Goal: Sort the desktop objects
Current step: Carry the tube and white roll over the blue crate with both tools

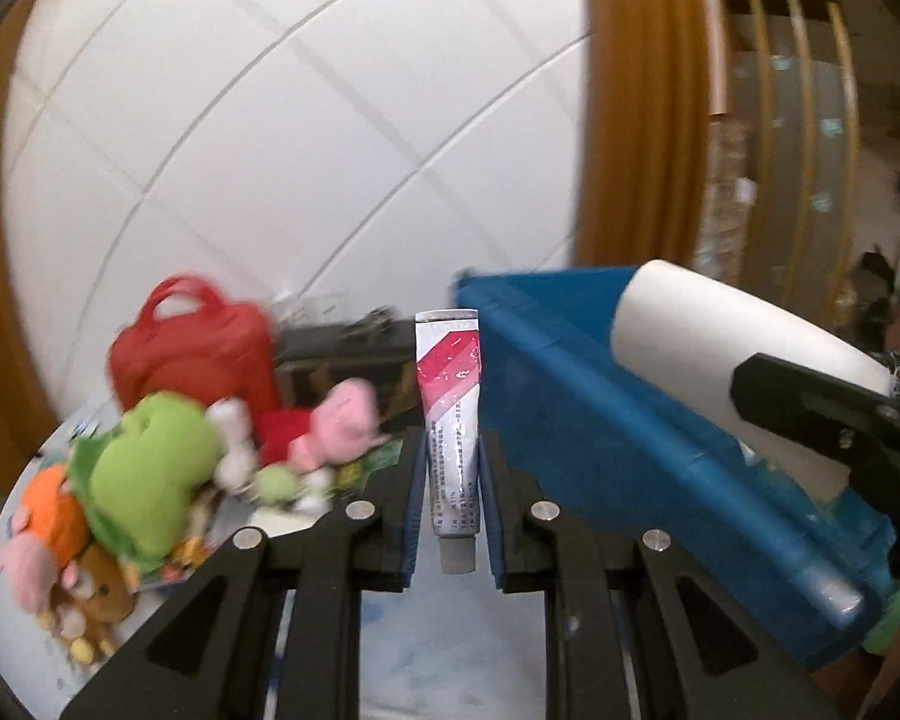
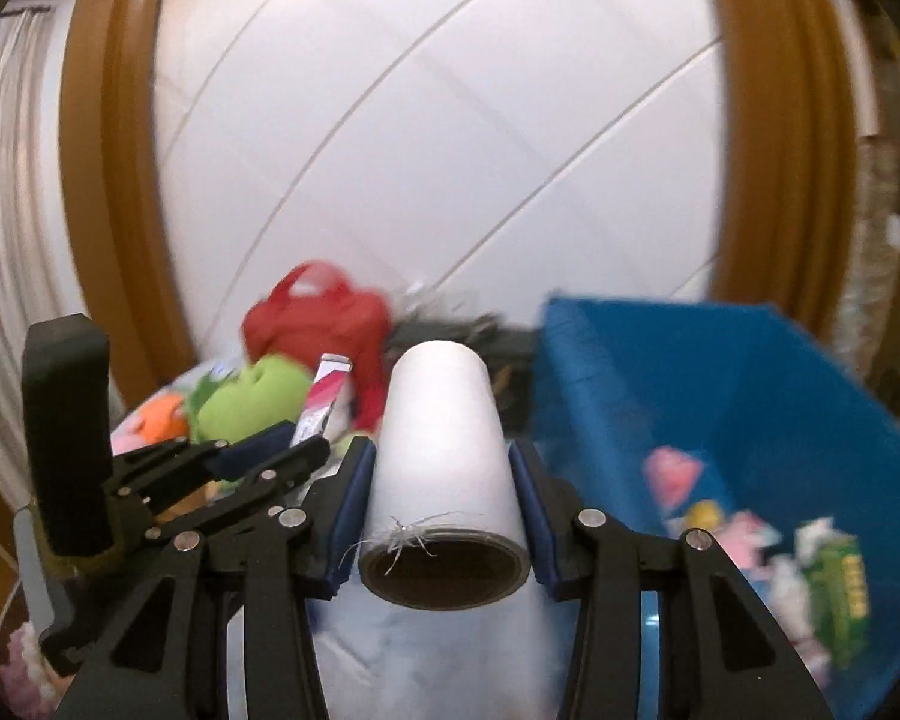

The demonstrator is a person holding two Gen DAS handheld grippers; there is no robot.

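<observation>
Blue bin [image 2: 768,396]: right of the toy pile; small packets and wrappers [image 2: 768,546] inside.
Left gripper [image 1: 450,504]: pinching upright red-and-white tube [image 1: 452,414].
Right gripper [image 2: 444,516]: clamped on white roll [image 2: 444,450].
Surface [image 1: 24,618]: plush toys [image 1: 144,456], red bag [image 1: 192,348].

Plush toys [image 1: 144,468] left, bin [image 2: 750,420] right, bag [image 1: 192,354] seemingly behind toys

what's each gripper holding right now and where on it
The left gripper pinches a pink-and-white tube by its lower part, near the cap. The right gripper clamps a white roll across its sides, near the open end.
</observation>
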